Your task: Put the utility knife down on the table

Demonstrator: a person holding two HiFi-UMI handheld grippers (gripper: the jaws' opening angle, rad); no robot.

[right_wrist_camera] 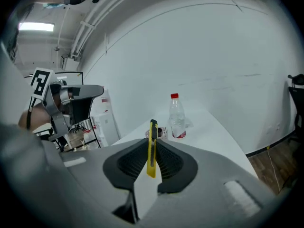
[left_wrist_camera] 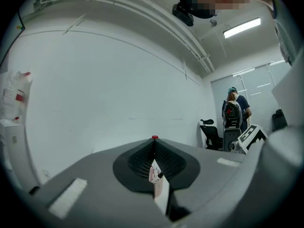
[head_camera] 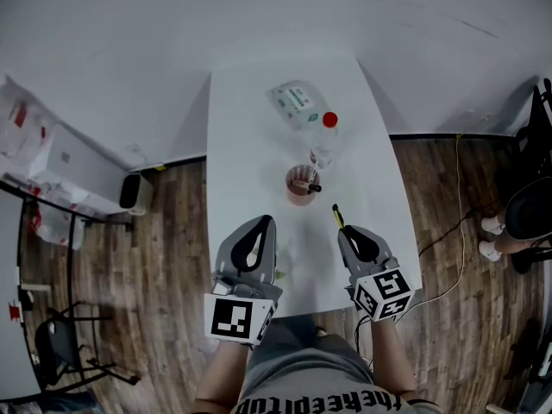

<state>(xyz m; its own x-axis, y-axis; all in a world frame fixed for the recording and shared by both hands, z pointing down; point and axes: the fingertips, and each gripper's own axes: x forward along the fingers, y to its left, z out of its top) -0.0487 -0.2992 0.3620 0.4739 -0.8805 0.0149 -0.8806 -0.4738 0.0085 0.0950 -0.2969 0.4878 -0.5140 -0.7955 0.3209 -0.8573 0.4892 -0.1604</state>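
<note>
1. Head view puts the left gripper (head_camera: 266,222) nearest, over the near left part of the white tabletop (head_camera: 243,149). Its jaws are pressed together. The left gripper view shows the pads meeting at their tips with nothing held, and only a sliver of the scene beyond shows through the slot below them.

2. Just to its right, over the near right part of the tabletop, the right gripper (head_camera: 346,230) is clamped on the utility knife (head_camera: 337,216). In the right gripper view the yellow body stands edge-on between the two pads. Its far end sticks out past the jaw tips and its near end lies in the gap behind them.

3. By my judgement, the task has not passed its first step. The knife is in the grip and is not lying on the tabletop. The pictures do not settle how high it is carried, but the right gripper view looks out over the surface rather than along it, so it is probably lifted. What is left is to bring it down, flatten it, part the jaws and draw the gripper back.

4. A little beyond the knife's far end and to the left stands a pinkish cup (head_camera: 302,185) with small things in it. A bare stretch of tabletop lies between, which looks like the natural landing place.

5. Just beyond the cup is a clear bottle (head_camera: 323,141) with a red cap, upright.

6. Farthest off, a white and green packet (head_camera: 296,102) lies just beyond the bottle, to its left.
</note>
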